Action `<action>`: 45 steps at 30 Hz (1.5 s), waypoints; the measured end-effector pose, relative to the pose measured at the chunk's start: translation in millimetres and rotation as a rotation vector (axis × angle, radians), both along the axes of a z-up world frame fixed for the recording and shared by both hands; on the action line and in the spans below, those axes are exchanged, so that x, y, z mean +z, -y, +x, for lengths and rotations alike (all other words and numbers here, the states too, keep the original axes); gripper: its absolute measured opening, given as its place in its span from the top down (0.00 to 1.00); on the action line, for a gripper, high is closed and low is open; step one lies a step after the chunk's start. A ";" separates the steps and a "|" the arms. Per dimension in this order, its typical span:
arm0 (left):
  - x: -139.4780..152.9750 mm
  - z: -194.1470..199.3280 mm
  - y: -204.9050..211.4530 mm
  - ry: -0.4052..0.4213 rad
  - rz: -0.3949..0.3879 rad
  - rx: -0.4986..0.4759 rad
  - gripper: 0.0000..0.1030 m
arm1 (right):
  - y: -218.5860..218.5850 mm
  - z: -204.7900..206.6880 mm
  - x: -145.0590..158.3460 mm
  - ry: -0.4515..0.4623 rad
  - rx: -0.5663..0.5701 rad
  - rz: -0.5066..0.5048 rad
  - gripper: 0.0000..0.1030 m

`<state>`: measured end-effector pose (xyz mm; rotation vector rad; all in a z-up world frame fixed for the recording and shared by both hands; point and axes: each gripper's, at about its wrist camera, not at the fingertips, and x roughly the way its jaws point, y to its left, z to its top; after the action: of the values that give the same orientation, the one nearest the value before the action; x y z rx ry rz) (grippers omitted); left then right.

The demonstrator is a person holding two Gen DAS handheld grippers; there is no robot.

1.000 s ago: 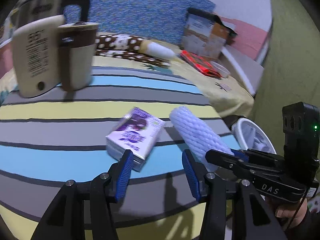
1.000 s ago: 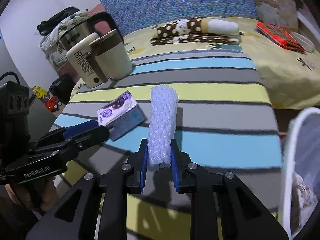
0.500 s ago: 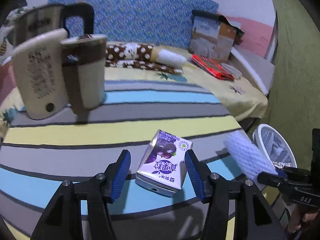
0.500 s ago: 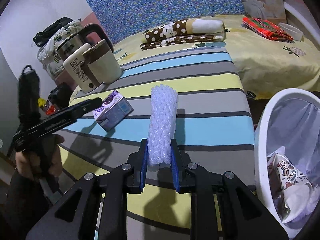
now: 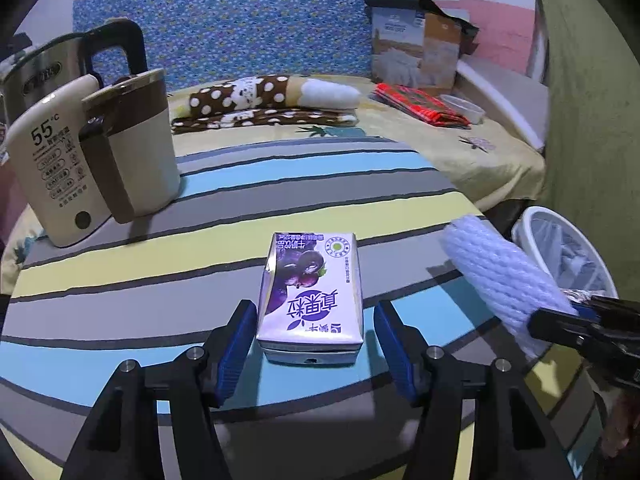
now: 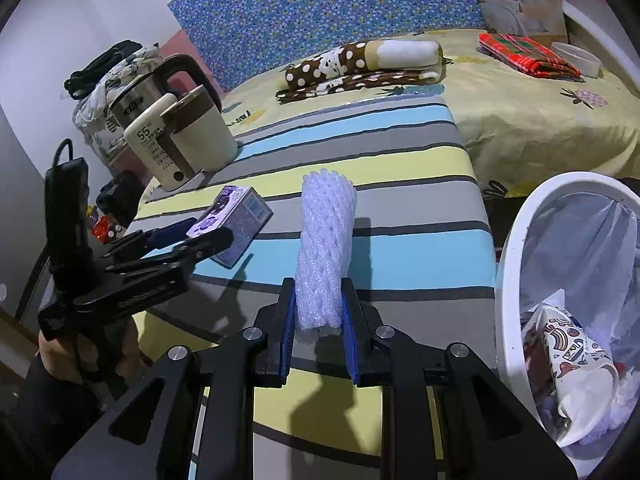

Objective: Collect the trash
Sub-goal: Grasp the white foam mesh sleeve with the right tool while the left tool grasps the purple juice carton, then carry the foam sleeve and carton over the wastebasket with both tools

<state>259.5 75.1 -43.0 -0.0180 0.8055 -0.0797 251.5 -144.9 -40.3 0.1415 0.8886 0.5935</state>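
Note:
A purple drink carton (image 5: pixel 311 298) lies flat on the striped table (image 5: pixel 160 292); it also shows in the right wrist view (image 6: pixel 232 222). My left gripper (image 5: pixel 316 348) is open, its jaws on either side of the carton's near end, not touching. My right gripper (image 6: pixel 319 326) is shut on a white foam net sleeve (image 6: pixel 325 252) and holds it above the table's right side. The sleeve shows in the left wrist view (image 5: pixel 500 276) too. A white trash bin (image 6: pixel 508 280) with a bag and a paper cup (image 6: pixel 572 364) stands at the right, below table level.
A beige and brown mug-kettle (image 5: pixel 92 152) and a steel kettle (image 5: pixel 36 76) stand at the table's far left. Behind lies a bed with a dotted cloth roll (image 5: pixel 272 100), a red packet (image 5: pixel 420 104) and a cardboard box (image 5: pixel 416 52).
My left gripper has swung round and closed in, so the carton now lies between its open jaws. My right gripper has lifted the sleeve and carried it right, towards the bin.

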 end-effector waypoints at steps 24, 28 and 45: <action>27.9 -69.8 29.4 0.089 -0.026 0.057 0.49 | 25.7 -31.9 21.6 0.055 -0.030 0.006 0.78; 31.8 -86.1 39.0 0.089 -0.068 0.041 0.49 | 30.8 -39.4 24.5 0.062 -0.038 0.004 0.77; 44.9 -109.9 110.3 0.099 -0.126 -0.092 0.49 | 86.9 -58.1 29.5 0.085 -0.168 -0.010 0.77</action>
<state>149.6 -35.2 1.9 -0.0951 0.7014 -0.2166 193.4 -231.8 -10.8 0.1791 0.7888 0.4351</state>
